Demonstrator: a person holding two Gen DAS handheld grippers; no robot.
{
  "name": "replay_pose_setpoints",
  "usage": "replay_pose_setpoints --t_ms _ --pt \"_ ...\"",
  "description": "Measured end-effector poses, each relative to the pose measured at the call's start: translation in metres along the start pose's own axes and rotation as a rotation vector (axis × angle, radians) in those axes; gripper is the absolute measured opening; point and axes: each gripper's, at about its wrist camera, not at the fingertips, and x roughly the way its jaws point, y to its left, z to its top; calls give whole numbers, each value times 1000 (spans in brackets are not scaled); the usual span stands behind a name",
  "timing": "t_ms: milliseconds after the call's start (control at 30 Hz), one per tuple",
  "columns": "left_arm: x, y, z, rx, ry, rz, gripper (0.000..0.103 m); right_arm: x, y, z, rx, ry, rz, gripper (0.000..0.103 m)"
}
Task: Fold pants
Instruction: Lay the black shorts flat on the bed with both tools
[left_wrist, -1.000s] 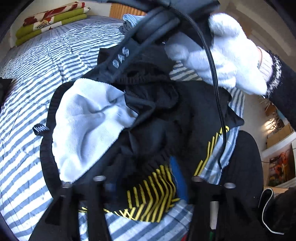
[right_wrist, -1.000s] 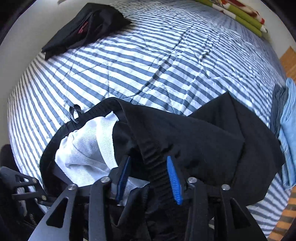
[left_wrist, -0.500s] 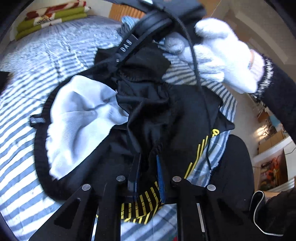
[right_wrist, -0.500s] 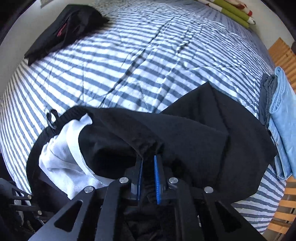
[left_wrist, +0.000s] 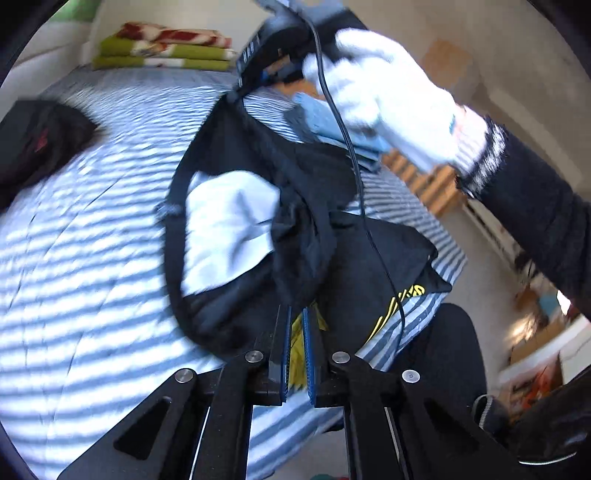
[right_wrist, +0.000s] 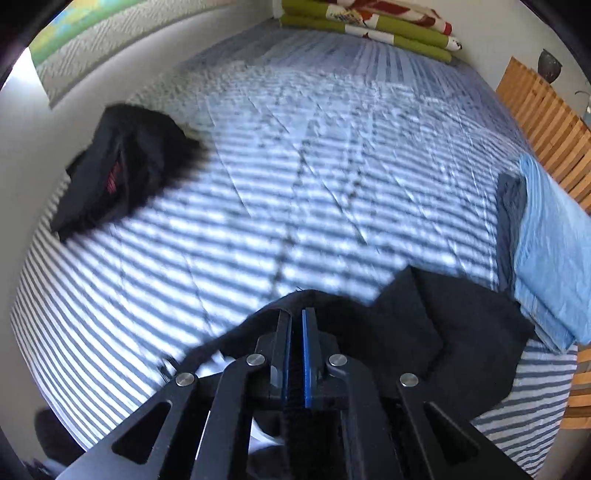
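The black pants (left_wrist: 306, 229) with a white pocket lining (left_wrist: 229, 225) and yellow print (left_wrist: 402, 299) hang lifted over the striped bed (left_wrist: 74, 258). My left gripper (left_wrist: 297, 317) is shut on the lower edge of the cloth by the yellow print. In the left wrist view the right gripper (left_wrist: 243, 86), held by a white-gloved hand (left_wrist: 388, 99), pinches the waistband high up. My right gripper (right_wrist: 296, 321) is shut on the black waistband, and the rest of the pants (right_wrist: 436, 332) trails down to the right onto the bed.
A folded black garment (right_wrist: 114, 177) lies at the bed's left side. Folded light blue jeans (right_wrist: 550, 251) sit at the right edge by a wooden slatted frame (right_wrist: 543, 110). Green and red folded blankets (right_wrist: 369, 26) are at the far end.
Both grippers went from open around the pants to shut on them. They then lifted the pants off the bed, the right gripper going highest.
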Motion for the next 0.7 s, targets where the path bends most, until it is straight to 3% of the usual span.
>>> replay_pose_setpoints --t_ms 133,233,267,300,367,533,633,700 --pt "-17 33 -23 -78 -6 42 5 14 81 48 -80 -7 -9 4" --pt "-18 48 -25 -101 -21 39 5 46 126 68 -92 60 -40 4" --pt "-16 50 -20 -84 -22 27 14 60 136 70 -95 96 -57 4" --pt "-12 52 -15 -76 -15 32 37 71 144 72 -96 120 -76 4" --pt "-3 57 -7 -86 -6 46 71 90 154 70 -102 153 -101 4" --pt "22 49 -11 -88 43 -10 70 105 148 67 -79 173 -110 4" --pt "35 41 -15 -94 69 -16 49 105 145 68 -64 176 -97 4" --pt "47 37 -20 -98 96 -11 21 105 145 69 -71 172 -105 4"
